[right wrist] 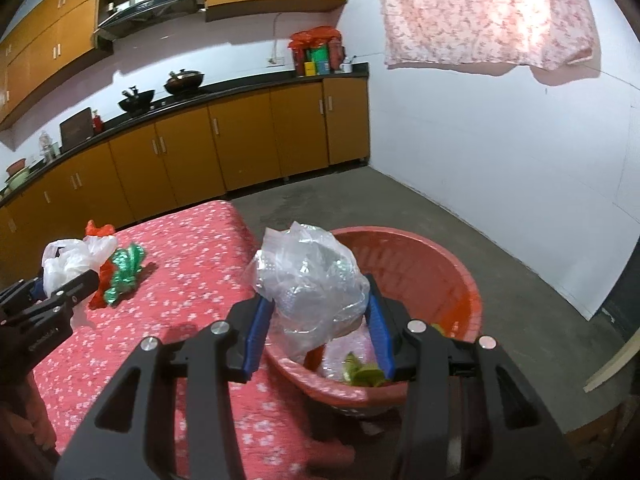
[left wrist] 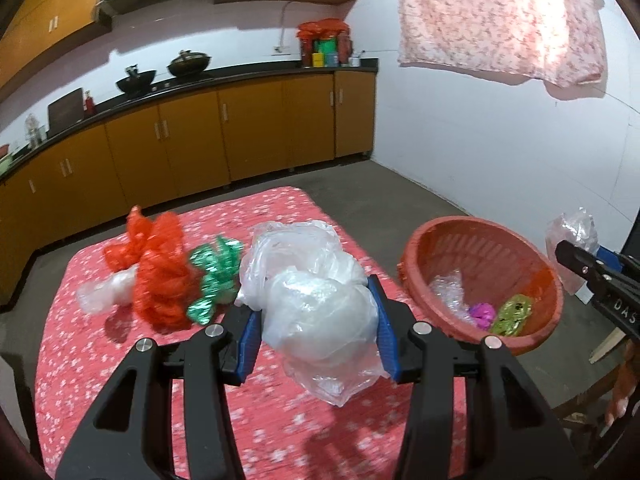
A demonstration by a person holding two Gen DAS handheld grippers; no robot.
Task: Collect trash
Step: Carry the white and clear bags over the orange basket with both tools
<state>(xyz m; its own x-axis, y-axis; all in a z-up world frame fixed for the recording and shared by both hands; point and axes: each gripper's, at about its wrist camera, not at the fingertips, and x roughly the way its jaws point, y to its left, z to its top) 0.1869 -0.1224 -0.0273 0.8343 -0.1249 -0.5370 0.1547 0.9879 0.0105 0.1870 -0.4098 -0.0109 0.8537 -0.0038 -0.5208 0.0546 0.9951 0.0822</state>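
The counter (left wrist: 120,360), under a red flowered cloth, fills the near left of both views, with the kitchen cabinets along the far wall. Off its right edge sits the orange basket (right wrist: 420,264), slotted and bowl-shaped, already holding a clear crumple, a pink scrap and a green wrapper.

On the counter's far left lies the loose trash: an orange bag (left wrist: 160,276), a green foil wrapper (left wrist: 216,276) just beside it, and a small clear wad (left wrist: 100,292) on its left.

The left tool (left wrist: 316,316) is clenched on a white plastic bag (left wrist: 320,304) — its blue pads press in on both sides of the bundle, roughly half open, and the bag's tail hangs below them over the counter. The right tool (right wrist: 316,320) is clamped the same way on a clear crinkled bag (right wrist: 308,292), held over the near rim of the basket.

All of this is thin film — I judge it nearly weightless, soft and springy, slick enough to slide out of a loose pinch and prone to puffing back out once let go. It is best taken across the thickest bunched part, as both tools do now, not by a single loose flap. Nothing here looks breakable.
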